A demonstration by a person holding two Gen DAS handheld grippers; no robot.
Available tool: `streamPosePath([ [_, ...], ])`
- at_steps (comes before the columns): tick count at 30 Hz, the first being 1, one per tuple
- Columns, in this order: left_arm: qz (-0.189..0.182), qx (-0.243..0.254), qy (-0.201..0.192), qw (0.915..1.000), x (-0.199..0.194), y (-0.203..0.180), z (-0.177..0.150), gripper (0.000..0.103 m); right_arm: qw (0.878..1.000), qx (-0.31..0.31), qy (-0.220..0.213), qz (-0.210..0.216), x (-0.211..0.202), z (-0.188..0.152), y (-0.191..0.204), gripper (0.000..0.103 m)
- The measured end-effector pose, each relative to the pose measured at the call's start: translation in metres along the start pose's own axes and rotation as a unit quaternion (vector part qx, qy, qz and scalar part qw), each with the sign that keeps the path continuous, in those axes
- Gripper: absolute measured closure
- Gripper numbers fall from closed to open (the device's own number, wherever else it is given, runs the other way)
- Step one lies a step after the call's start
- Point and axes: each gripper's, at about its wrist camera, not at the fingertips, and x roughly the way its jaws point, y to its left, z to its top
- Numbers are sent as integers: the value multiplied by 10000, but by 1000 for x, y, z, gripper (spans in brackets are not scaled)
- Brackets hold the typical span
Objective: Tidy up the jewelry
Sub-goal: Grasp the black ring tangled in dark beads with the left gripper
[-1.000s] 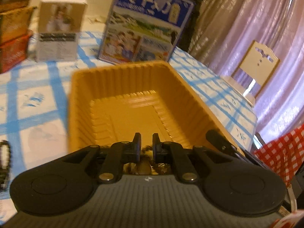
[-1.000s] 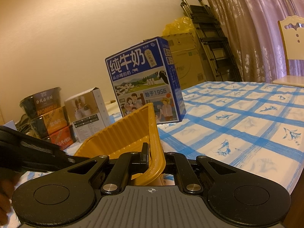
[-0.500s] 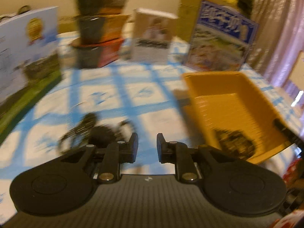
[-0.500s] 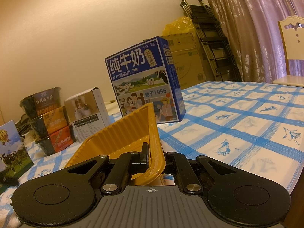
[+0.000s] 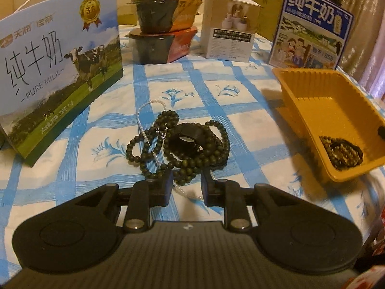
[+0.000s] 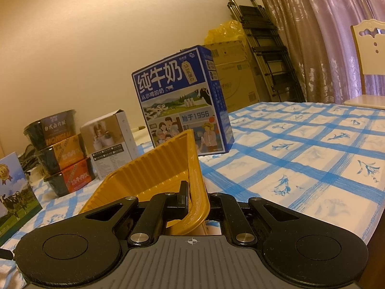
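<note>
Standing behind the table (image 6: 312, 144) under its blue-checked, flower-printed cloth: a plain cream wall (image 6: 96, 36), glowing in warm yellowish light. Hanging along the right side, mauve patterned curtains (image 6: 324, 36), brightening faintly near the edge. Leaning folded against the corner, a black metal ladder (image 6: 264, 48), beside stacked cardboard cartons (image 6: 235, 77) topped with a yellow bag (image 6: 223, 30). Waiting at the far edge, a cream carved chair (image 6: 368, 55).

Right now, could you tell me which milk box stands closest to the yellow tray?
The dark blue milk box, right behind the yellow tray; the pale cow-print one stands far across the table.
</note>
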Motion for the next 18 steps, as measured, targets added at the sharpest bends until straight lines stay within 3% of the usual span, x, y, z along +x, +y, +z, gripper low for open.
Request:
streamPosePath([
  [9,-52,411,50,9991,-2,-12,-15,78,10000,-7,-1,-3,0,0,0,96],
  [18,245,545,-231,9979,16,-2,11,78,10000,-6,2,-4,0,0,0,96],
])
